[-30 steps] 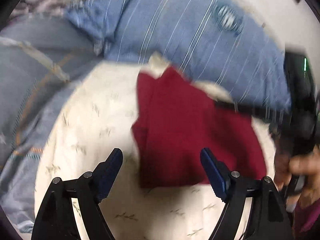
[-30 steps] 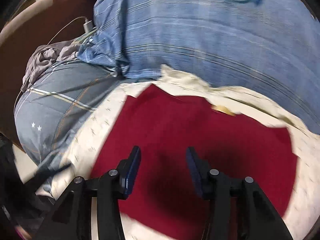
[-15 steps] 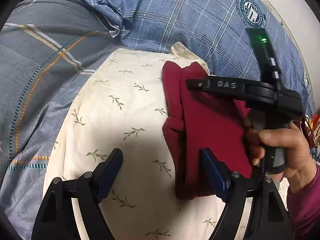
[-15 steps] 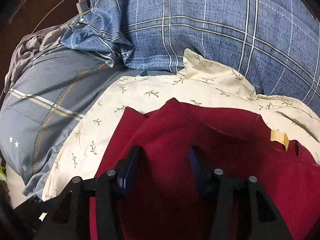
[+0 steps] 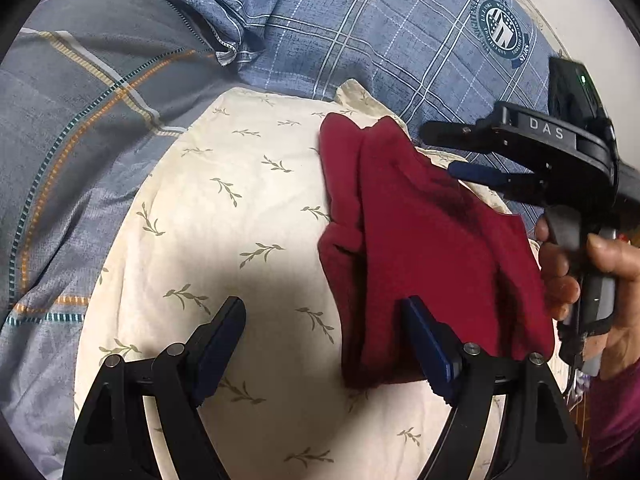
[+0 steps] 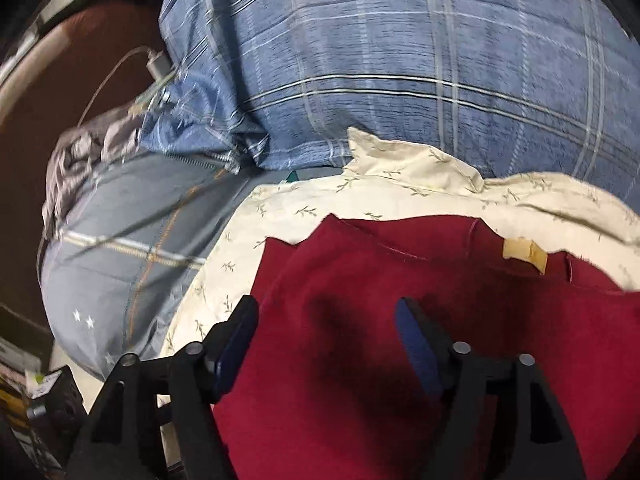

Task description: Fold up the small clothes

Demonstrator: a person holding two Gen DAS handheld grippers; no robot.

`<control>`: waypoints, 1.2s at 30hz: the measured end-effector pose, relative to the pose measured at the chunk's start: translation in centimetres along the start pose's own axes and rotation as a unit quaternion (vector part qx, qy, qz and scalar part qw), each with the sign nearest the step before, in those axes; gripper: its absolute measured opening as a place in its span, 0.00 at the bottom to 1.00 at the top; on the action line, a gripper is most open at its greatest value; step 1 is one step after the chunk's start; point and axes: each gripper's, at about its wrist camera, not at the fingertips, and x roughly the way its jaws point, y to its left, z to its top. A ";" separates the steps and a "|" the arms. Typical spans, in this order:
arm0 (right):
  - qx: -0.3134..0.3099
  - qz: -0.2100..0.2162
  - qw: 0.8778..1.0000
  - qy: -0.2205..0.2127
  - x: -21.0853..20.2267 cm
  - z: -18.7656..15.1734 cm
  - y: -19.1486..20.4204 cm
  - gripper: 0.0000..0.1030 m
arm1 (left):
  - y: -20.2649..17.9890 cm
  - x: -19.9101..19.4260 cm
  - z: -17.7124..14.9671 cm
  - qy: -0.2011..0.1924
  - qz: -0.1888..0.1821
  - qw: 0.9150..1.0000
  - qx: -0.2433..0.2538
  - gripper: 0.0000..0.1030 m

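Left gripper [image 5: 320, 344]: jaws spread, empty, near edge of the cream leaf-print cloth [image 5: 208, 216], likely ready to take a hem.
Right gripper [image 6: 326, 344]: spread wide above the garment (nothing pinched).
Red garment [image 5: 424, 248]: partly folded, right side of the cloth.
Blue plaid pillow [image 5: 380, 28]: far behind.

Garment [image 5: 432, 248] on pillow [image 5: 224, 216], blanket [image 5: 380, 36] behind.
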 end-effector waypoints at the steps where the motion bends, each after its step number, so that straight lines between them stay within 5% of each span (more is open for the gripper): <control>1: -0.010 -0.002 1.000 0.005 0.2 0.0 0.4 0.73 | 0.0 0.0 0.0 0.001 0.001 1.000 -0.001 0.78; 7: -0.046 -0.010 0.997 0.059 4.7 0.0 3.3 0.78 | -0.1 0.4 0.0 0.003 0.006 1.000 0.002 0.82; 10: -0.079 -0.038 0.994 0.064 6.7 -0.6 4.8 0.95 | -0.3 0.7 0.0 0.003 0.010 1.000 0.008 0.84; 12: -0.107 -0.067 0.990 0.064 7.3 -0.9 5.8 0.96 | -0.5 0.8 0.0 0.003 0.014 1.000 0.012 0.85; 14: -0.119 -0.086 0.988 0.051 7.3 -1.2 6.0 0.90 | -0.6 0.9 0.1 0.001 0.018 1.000 0.015 0.86; 16: -0.123 -0.117 0.985 0.030 6.5 -1.3 5.4 0.53 | -0.7 1.1 0.1 0.000 0.022 1.000 0.015 0.86; 17: -0.118 -0.097 0.988 0.024 5.8 -1.3 4.8 0.49 | -0.8 1.1 0.1 0.000 0.023 1.000 0.015 0.86; 19: -0.102 -0.066 0.992 0.019 4.4 -1.3 3.5 0.22 | -0.9 1.2 0.1 -0.002 0.027 1.000 0.015 0.86; 20: -0.088 -0.039 0.995 0.013 3.5 -1.3 2.8 0.16 | -1.0 1.3 0.2 -0.003 0.029 0.999 0.015 0.86; 27: -0.063 0.004 0.998 -0.029 -1.6 -1.1 1.1 0.13 | -2.3 1.8 0.8 -0.007 0.017 1.000 0.013 0.87; 33: -0.040 0.037 0.998 -0.044 -4.0 -0.4 -0.1 0.13 | -5.3 2.9 2.2 0.026 -0.031 0.999 0.032 0.85; 36: -0.035 0.047 0.998 -0.034 -3.6 -0.5 -0.2 0.13 | -5.5 4.0 2.9 0.018 -0.049 0.999 0.000 0.78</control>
